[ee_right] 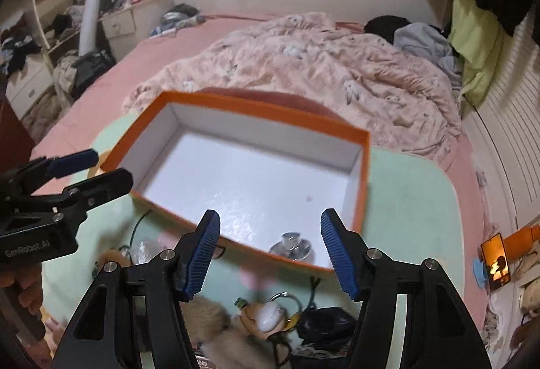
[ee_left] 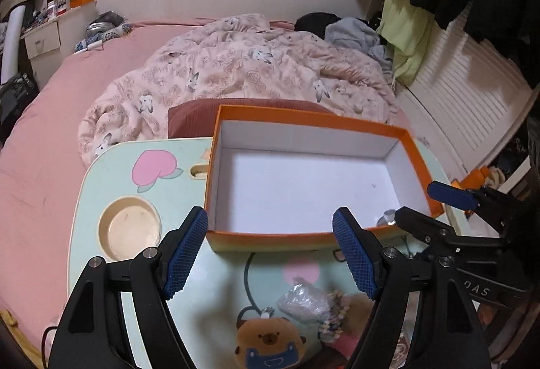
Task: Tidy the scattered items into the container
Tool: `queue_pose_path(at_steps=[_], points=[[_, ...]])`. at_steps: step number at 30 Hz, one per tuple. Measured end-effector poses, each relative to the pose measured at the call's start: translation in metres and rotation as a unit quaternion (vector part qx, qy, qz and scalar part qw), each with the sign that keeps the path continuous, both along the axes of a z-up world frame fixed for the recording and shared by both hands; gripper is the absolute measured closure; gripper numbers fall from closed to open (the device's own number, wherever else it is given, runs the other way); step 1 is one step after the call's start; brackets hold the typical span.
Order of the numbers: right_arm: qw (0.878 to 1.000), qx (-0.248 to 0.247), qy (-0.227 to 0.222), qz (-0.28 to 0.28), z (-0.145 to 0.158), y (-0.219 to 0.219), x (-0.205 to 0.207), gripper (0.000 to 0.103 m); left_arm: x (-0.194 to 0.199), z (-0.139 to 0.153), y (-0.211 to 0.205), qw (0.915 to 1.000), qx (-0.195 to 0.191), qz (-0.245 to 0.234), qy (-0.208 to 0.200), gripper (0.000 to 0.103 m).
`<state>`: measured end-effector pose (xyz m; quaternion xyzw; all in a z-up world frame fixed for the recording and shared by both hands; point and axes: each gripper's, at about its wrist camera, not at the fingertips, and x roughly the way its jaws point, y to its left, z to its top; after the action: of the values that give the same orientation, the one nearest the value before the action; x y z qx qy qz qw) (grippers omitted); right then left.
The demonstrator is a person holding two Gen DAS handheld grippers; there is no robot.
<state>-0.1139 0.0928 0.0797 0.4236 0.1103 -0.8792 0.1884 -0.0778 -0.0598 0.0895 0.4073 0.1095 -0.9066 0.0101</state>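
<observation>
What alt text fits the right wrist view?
The right gripper, jaws open and empty, hangs over the near edge of an orange box holding one small silvery item. Plush keychains lie on the table below; the left gripper shows at left.

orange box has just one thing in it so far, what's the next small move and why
Probably bring the left gripper back down over the brown bear plush keychain. Its jaws stand open with nothing between them, and the plush lies on the mint green lap table just below them. The orange cardboard box holds only a small silvery piece in its near corner, so there is plenty of room.
</observation>
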Motion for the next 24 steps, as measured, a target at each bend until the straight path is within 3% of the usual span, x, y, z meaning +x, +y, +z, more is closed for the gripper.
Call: queue_pose_path(at_steps=[9,14,17,24], points=[[1.0,0.004,0.01,0.0,0.002,0.005,0.008,0.041,0.007,0.004,0.0,0.9999,0.004,0.0,0.01,0.026],[1.0,-0.006,-0.014,0.011,0.012,0.004,-0.006,0.043,0.009,0.0,-0.001,1.0,0.006,0.001,0.004,0.026],[0.994,-0.019,-0.107,0.032,0.021,-0.002,-0.043,0.062,0.013,-0.002,-0.002,0.9999,0.009,0.002,0.006,0.026],[0.954,0.05,-0.293,0.048,-0.005,-0.022,-0.101,0.064,0.026,-0.008,-0.01,0.9997,0.023,0.004,0.009,0.026]])
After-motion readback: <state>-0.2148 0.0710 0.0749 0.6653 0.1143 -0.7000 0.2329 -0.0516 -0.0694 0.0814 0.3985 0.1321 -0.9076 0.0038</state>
